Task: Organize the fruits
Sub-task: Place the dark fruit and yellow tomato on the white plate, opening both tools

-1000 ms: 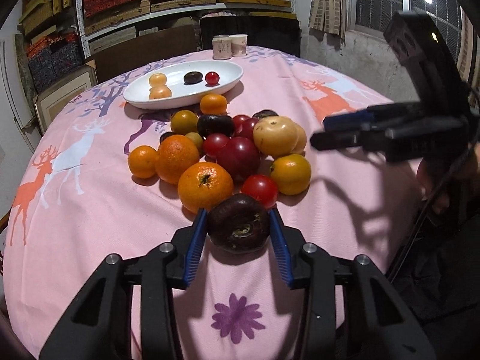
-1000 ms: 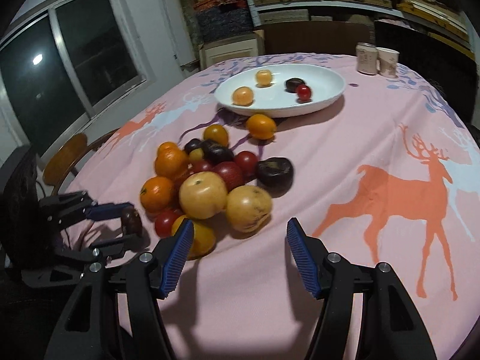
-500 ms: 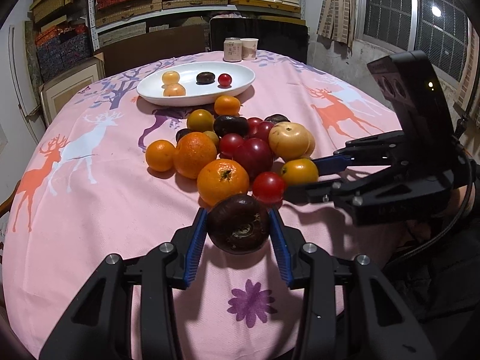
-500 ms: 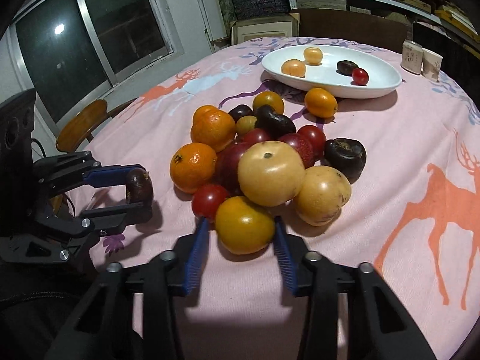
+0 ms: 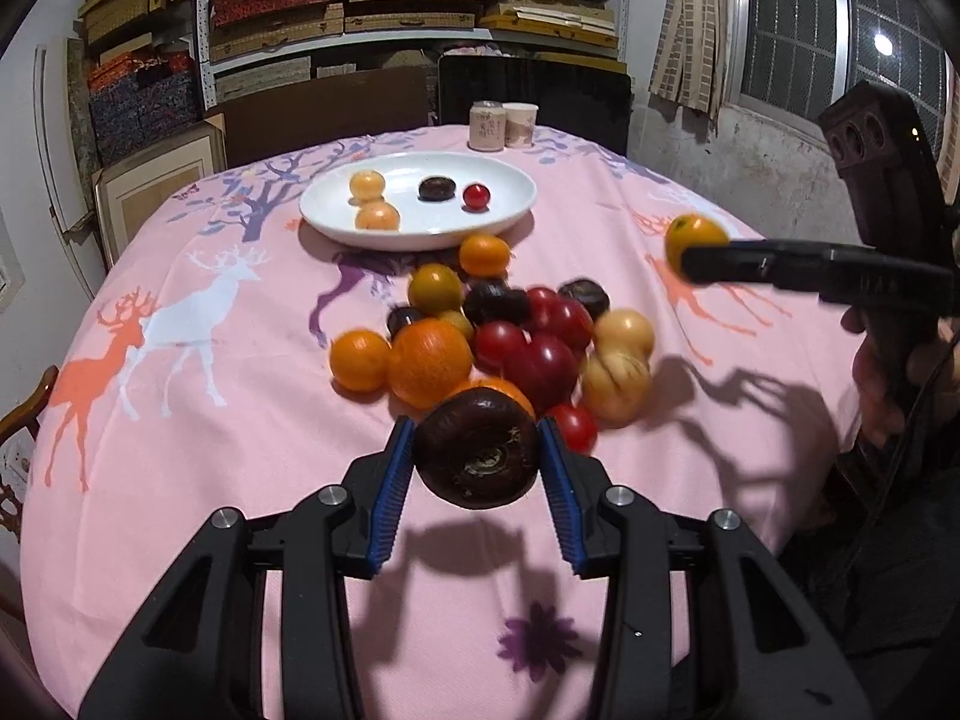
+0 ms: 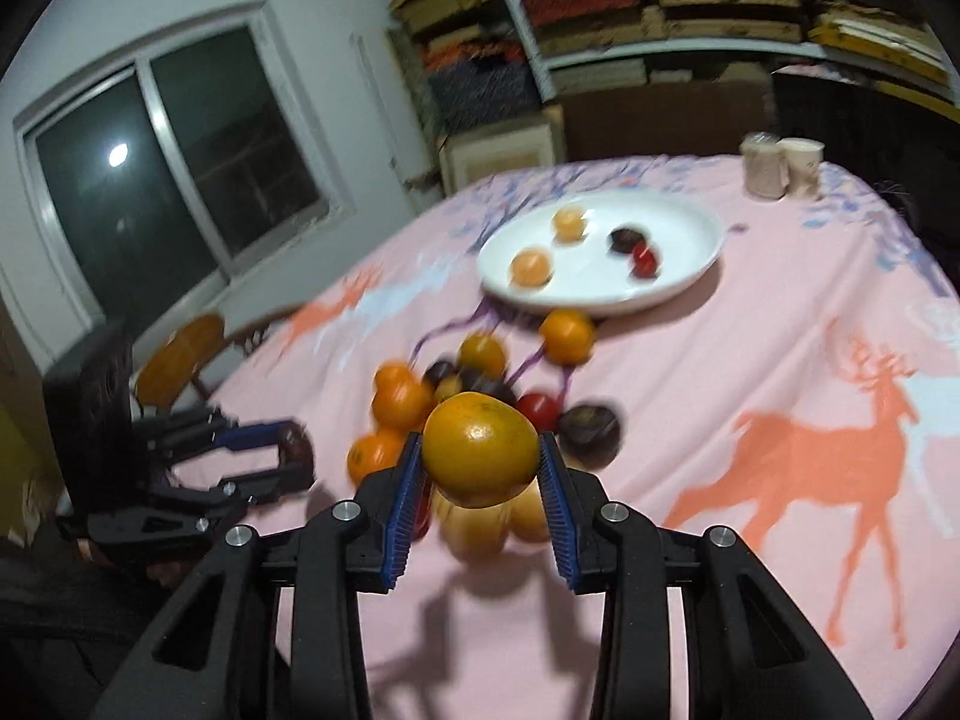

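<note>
Now clamped in the left gripper [image 5: 477, 450]: a dark purple fruit [image 5: 477, 447], lifted above the pink tablecloth [image 5: 180, 420] just before the fruit pile [image 5: 498, 336]. Gripped in the right gripper [image 6: 480, 459]: a yellow-orange fruit [image 6: 480, 450], raised over the pile. Beyond, white plate [image 5: 510, 180] with four small fruits.

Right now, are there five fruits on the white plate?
No, the white plate holds four: two orange, one dark, one red.

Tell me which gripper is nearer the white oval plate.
Right, as far as I can tell. The right gripper hovers beside the white oval plate; the left gripper sits behind the fruit pile.
</note>
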A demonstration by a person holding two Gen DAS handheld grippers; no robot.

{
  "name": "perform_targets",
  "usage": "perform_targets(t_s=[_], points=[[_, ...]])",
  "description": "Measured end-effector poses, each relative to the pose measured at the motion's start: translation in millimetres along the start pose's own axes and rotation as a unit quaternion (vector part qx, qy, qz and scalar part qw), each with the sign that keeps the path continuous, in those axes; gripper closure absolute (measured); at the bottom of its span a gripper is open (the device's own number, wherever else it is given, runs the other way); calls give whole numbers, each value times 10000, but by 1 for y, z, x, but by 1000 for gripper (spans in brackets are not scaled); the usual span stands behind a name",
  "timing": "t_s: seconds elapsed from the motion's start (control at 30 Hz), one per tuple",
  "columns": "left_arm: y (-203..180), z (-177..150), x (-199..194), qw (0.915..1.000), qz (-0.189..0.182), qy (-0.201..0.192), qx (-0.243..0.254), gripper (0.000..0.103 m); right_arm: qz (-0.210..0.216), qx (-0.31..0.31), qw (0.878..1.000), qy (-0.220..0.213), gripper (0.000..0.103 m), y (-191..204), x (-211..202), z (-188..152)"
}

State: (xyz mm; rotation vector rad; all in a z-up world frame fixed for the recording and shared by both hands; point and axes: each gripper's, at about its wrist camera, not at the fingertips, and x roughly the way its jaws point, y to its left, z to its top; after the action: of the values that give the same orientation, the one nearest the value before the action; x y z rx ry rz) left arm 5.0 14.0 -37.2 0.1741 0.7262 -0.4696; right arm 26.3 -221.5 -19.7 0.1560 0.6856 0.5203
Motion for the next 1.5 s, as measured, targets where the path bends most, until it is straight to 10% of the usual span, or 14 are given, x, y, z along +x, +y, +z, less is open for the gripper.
perform_targets(t_s=[0.23,0.7,0.83,0.97,1.5], points=[[28,72,17,9996,85,-255,-54,62,-522,56,9979,-382,65,-36,-2,69],[99,192,167,9975,464,290,-449,62,-1292,37,9916,-16,65,-99,128,157],[114,193,205,9953,447,593,-616,62,-1388,24,9902,151,64,-110,160,162],[121,191,210,9945,419,554,-786,47,-1442,6,9895,121,40,-109,167,159],[33,86,68,9993,-187,165,280,28,-822,731,9937,195,33,-72,61,55]])
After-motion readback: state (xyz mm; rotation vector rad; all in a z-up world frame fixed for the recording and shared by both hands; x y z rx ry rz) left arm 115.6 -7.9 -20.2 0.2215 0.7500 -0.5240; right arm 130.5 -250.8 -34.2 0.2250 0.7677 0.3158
